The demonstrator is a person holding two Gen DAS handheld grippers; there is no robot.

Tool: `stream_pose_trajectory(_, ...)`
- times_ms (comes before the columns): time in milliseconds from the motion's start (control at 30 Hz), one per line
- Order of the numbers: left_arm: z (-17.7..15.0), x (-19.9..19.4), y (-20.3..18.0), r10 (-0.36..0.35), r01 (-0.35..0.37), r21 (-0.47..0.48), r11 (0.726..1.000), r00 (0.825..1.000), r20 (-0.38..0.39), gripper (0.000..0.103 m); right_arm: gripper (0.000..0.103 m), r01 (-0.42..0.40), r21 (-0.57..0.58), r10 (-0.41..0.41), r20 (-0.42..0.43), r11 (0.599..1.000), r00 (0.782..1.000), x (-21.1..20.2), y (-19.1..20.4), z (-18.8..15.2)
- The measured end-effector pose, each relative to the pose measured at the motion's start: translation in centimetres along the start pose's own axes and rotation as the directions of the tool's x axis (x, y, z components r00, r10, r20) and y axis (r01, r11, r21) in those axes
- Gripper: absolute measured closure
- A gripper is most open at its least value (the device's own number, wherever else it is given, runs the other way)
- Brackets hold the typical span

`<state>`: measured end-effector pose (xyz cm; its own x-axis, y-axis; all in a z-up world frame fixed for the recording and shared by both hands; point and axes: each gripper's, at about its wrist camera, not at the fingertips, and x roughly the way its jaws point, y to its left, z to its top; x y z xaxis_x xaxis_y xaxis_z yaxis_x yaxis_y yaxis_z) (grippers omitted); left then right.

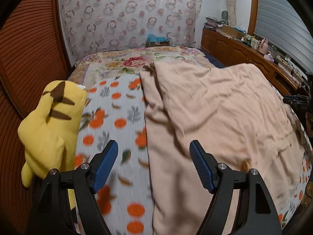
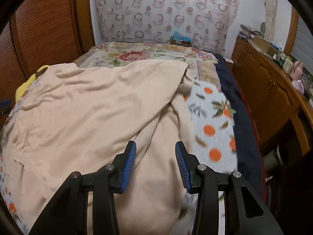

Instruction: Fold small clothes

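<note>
Left gripper [image 1: 153,146]: lower centre of the left wrist view, black arms with blue ribbed pads [image 1: 104,168], jaws spread wide, nothing between them; bedding shows through the gap. It hangs over the seam where the garment's left edge meets the blanket.

Right gripper [image 2: 155,146]: lower centre of the right wrist view, same build, jaws parted to a moderate gap, pads clear of any cloth; the garment lies beneath and between them, not pinched.

Peach garment [image 1: 215,113]: pale peach cloth, creased, spread flat over the bed. In the left wrist view it fills the centre and right of the frame; in the right wrist view [image 2: 93,105] it fills the left and centre, with a fold ridge running down towards the gripper.

Orange-print blanket [image 1: 117,117]: white ground, orange fruit and grey-green leaves; lies under the garment, visible at left of centre in the left wrist view and right of centre in the right wrist view.

Floral bedspread [image 1: 133,60]: cream with red and purple blooms, upper centre, beyond the blanket.

Yellow plush toy [image 1: 50,121]: brown stripes, left edge of the left wrist view, beside the blanket.

Patterned curtain [image 1: 127,13]: ring motif, top centre.

Wooden cabinet [image 1: 244,52]: upper right, its top cluttered with small items too small to identify.
</note>
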<state>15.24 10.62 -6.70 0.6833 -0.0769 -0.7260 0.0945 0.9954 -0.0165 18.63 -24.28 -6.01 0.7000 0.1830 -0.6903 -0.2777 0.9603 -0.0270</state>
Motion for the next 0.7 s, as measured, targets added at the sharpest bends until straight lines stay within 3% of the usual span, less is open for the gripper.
stream_pose_trajectory(467,-6.0,-3.8,0.2,0.044,-0.043,-0.063,0.997,0.999,0.019,0.027,0.06,-0.013,0.03,0.012,0.021,0.999,1.0,-2.3,1.7,-4.8)
stream_pose_trajectory(600,-7.6,-4.4,0.3,0.014,-0.013,-0.079,0.997,1.0,0.013,0.027,0.06,-0.019,0.083,0.017,0.026,0.996,1.0,-2.8,0.8,-6.0)
stream_pose_trajectory(633,-7.9,-4.6,0.0,0.012,-0.011,-0.074,0.997,1.0,0.012,0.035,0.06,-0.023,0.09,0.021,0.026,0.996,0.999,-3.0,0.7,-6.4)
stream_pose_trajectory(667,-8.2,-4.7,-0.2,0.01,-0.009,-0.059,0.998,1.0,0.012,0.054,0.06,-0.023,0.094,0.021,0.025,0.995,0.999,-3.1,0.7,-6.6)
stream_pose_trajectory(700,-8.3,-4.7,-0.4,0.007,-0.007,-0.046,0.999,1.0,0.005,0.058,0.06,-0.024,0.095,0.022,0.021,0.995,1.0,-3.1,0.7,-6.7)
